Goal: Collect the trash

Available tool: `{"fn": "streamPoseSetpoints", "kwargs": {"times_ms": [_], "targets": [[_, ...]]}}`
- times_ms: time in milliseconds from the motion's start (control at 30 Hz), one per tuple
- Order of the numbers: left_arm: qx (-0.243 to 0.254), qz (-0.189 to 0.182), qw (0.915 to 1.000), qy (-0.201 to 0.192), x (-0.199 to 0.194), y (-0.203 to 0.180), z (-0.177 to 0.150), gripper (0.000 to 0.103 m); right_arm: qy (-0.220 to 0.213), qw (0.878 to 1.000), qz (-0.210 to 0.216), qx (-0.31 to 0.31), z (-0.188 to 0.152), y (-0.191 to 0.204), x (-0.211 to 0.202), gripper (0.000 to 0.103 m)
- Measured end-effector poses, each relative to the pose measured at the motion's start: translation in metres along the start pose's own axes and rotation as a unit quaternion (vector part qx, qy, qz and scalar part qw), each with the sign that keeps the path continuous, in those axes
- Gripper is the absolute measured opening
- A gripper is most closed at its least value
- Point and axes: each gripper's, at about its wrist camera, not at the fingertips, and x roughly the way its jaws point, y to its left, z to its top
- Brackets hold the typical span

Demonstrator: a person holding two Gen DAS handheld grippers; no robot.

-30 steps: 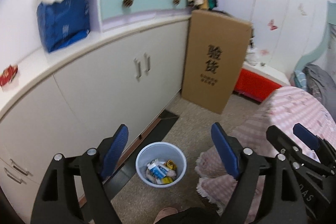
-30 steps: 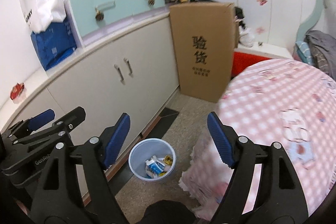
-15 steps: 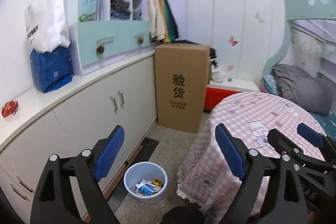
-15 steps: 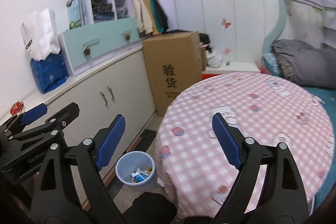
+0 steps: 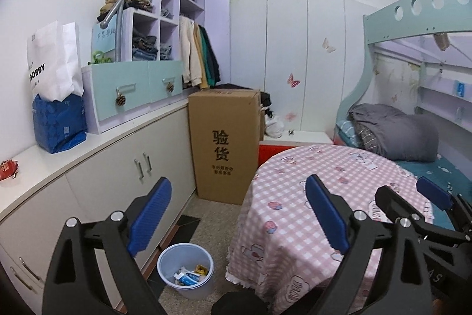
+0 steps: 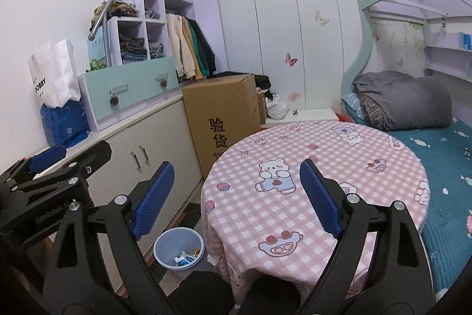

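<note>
Left wrist view is now much higher than one second ago: then you looked down at the trash bin on the floor between your fingers, now the whole room shows and the bin sits low, under the left gripper. The round table with pink checked cloth, before only an edge at the right of the bin, now shows its whole top just right of the bin. The bed with the grey blanket, far behind the bin, is new in view.

Your left gripper is released, its blue pads wide apart and holding nothing. Your right gripper is released too, also holding nothing. In the right wrist view the bin stands on the floor touching the hanging cloth of the table, between the table and the white cabinet.

Trash lies inside the bin: a blue and white wrapper and something yellow, but the pieces are too small to name. The table cloth hides the bin's right rim in the right wrist view. The red packet on the cabinet top, far left of the bin, is cut off by the lens edge. The cardboard box behind the bin hides the corner of the cabinet.
</note>
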Motion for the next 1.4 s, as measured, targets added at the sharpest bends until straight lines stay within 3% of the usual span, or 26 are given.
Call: {"fn": "streamPoseSetpoints", "kwargs": {"times_ms": [533, 1400], "targets": [[0.003, -0.011, 0.9994, -0.033, -0.033, -0.005, -0.001, 0.091, -0.022, 1.000, -0.011, -0.010, 0.000, -0.001, -0.027, 0.086], [0.005, -0.011, 0.9992, -0.037, -0.040, -0.005, 0.001, 0.091, -0.022, 1.000, -0.013, -0.013, 0.001, -0.002, -0.032, 0.087]]}}
